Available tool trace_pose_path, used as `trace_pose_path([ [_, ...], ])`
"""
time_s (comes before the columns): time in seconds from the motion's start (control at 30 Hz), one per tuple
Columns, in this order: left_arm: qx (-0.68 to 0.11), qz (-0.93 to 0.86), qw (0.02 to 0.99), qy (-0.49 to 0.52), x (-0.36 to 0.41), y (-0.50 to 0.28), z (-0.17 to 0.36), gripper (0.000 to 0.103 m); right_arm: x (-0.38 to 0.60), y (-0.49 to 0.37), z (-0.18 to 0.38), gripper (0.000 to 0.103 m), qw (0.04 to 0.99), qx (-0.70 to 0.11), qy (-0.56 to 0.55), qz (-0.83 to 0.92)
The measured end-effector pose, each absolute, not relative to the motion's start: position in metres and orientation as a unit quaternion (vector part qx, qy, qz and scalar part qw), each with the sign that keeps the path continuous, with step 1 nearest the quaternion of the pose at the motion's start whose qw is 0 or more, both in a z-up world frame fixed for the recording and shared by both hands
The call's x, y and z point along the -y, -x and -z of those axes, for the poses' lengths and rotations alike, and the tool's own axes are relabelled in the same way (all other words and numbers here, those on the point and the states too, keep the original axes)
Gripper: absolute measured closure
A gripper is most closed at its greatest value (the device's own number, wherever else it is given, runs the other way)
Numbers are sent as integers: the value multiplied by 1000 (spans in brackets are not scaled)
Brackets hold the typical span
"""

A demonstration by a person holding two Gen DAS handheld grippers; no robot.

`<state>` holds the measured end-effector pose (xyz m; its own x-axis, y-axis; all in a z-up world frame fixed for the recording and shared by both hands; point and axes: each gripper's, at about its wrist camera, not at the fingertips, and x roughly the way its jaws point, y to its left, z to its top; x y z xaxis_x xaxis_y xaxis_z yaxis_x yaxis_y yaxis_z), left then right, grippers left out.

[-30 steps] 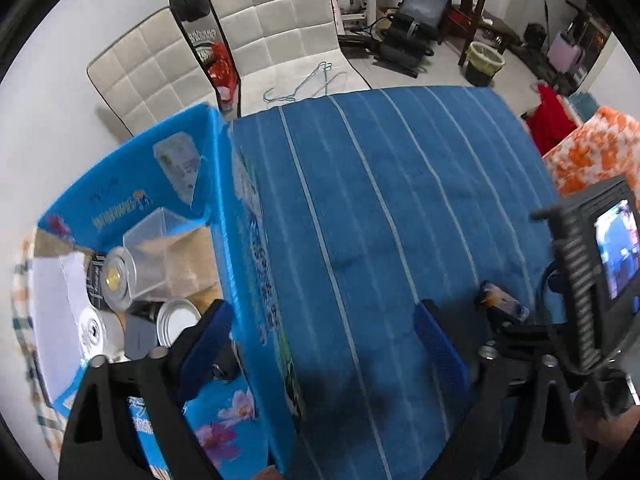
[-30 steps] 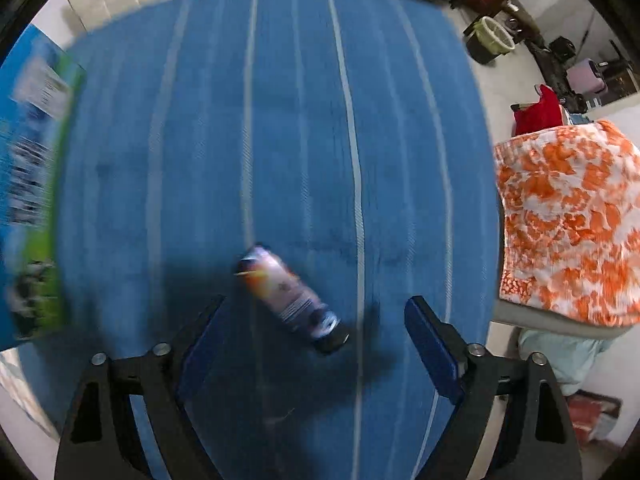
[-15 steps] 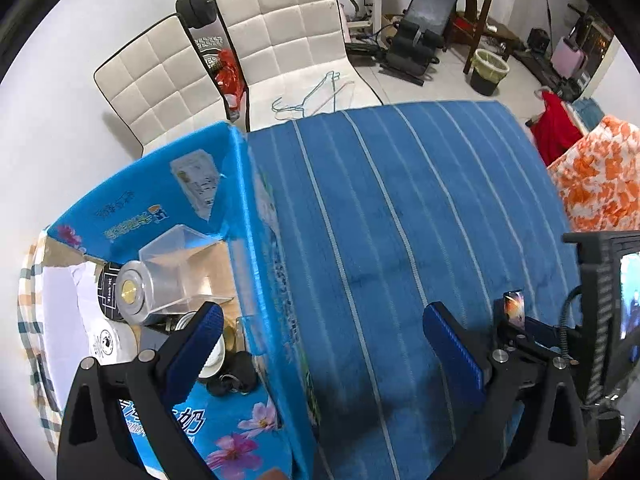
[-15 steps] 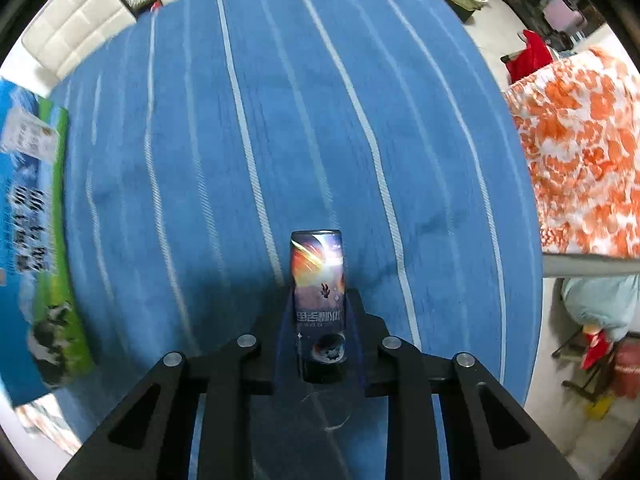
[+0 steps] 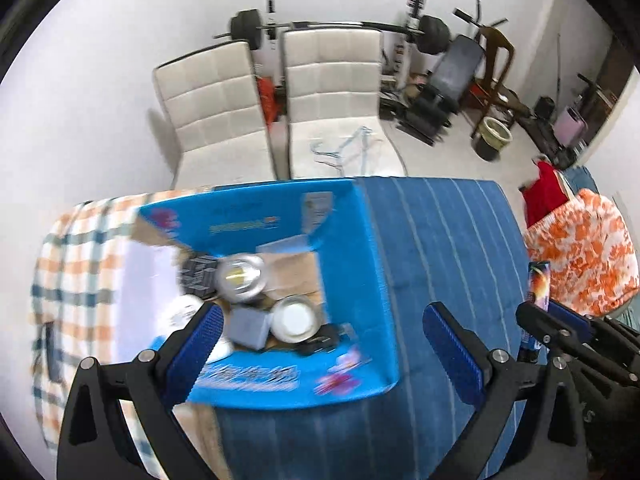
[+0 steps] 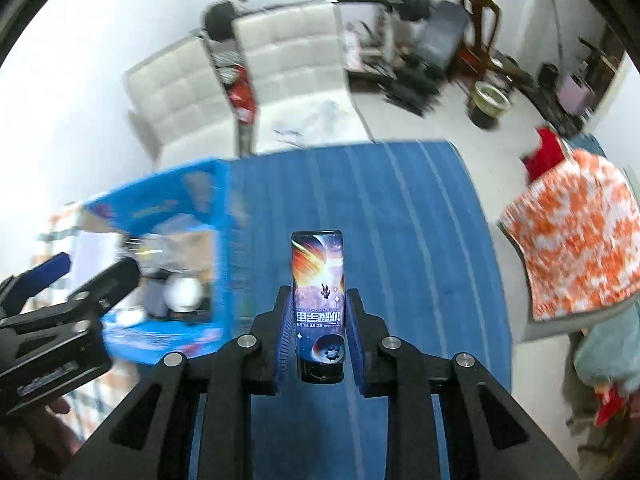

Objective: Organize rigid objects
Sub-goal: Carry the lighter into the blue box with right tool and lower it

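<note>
Below, a blue striped cloth covers the table and fills the lower middle of both views. On its left edge sits an open blue carton, crowded with silver tins and a grey box; a plaid cloth lies further left. Across the top of the frame stand two white quilted chairs, with a barbell and a weight bench behind them, and an orange-and-white patterned fabric at the right edge.

Both grippers tilt steeply downward. The left gripper stands with its blue pads wide apart and nothing between them, above the near end of the carton. The right gripper, at lower centre of its own view, is clamped on a slim tube with a space-themed print, cap nearest the camera, held clear of the cloth.

A second ago the tube lay flat on the cloth between spread right fingers; now it is gripped and raised. Both views have pulled up and back, showing more of the room, and the carton now sits directly under the left gripper instead of off to its left.
</note>
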<state>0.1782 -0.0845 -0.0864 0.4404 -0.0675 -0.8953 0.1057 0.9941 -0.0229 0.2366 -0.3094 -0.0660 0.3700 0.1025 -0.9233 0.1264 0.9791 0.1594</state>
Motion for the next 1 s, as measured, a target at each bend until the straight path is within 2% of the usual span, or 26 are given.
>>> trace_pose_path([
  [0.27, -518, -2, 855, 2, 15, -139, 56, 1, 234, -212, 3, 76, 841, -529, -86, -69],
  [0.5, -518, -19, 855, 11, -18, -123, 55, 1, 194, -207, 3, 76, 828, -543, -88, -109],
  [0.63, -544, -5, 838, 43, -42, -136, 88, 1, 187, -216, 30, 76, 815, -558, -104, -118],
  [0.77, -579, -20, 812, 67, -66, -155, 139, 1, 184, -245, 88, 76, 782, -591, -152, -130],
  [1.0, -614, -16, 788, 41, -70, -184, 211, 1, 153, -290, 183, 76, 742, -634, -174, -133],
])
